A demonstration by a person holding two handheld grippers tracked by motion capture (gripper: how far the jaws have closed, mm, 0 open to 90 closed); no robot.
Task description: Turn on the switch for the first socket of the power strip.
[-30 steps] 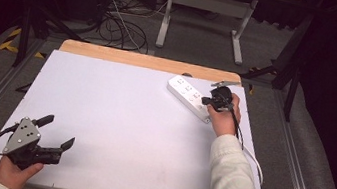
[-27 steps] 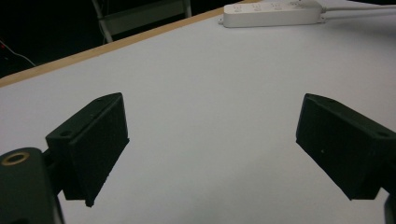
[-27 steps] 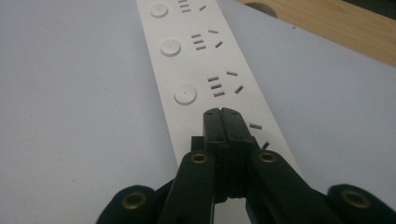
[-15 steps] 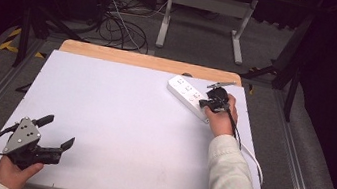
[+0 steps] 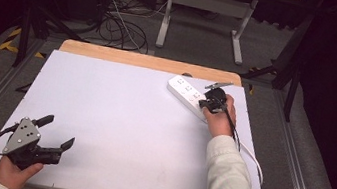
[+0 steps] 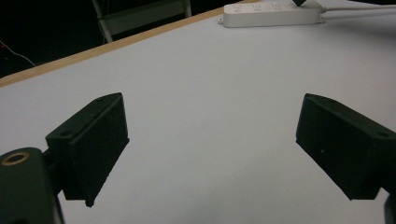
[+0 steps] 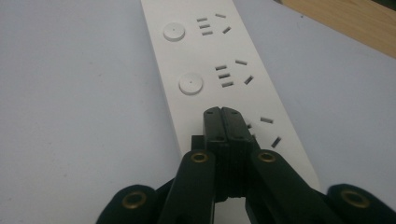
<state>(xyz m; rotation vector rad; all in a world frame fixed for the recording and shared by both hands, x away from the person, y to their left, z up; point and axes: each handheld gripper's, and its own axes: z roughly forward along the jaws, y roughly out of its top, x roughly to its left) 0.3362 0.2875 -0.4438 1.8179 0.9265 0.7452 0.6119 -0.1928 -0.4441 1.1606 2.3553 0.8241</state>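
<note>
From the high view, a white power strip lies slantwise at the far right of the white table top, near its wooden far edge. The right gripper sits on the strip's near end, held by a hand in a pale sleeve; a white cord runs back along the table's right edge. The left gripper rests at the near left corner, well apart from the strip, its black jaws spread wide with nothing between them and a grey three-cornered plate on top.

The left gripper view looks along those two blocky matte black jaws, far apart over the smooth bare surface. The power strip shows far off at the top as a long rounded white bar, with the wooden edge running beside it.

The right gripper view brings detail the others lack: the power strip is glossy white plastic with round push buttons and groups of narrow slot holes. The right gripper has its jaws pressed flat together, gripping nothing, their tip down on the strip's face beside a socket's slots; brass rivets dot its black links.
</note>
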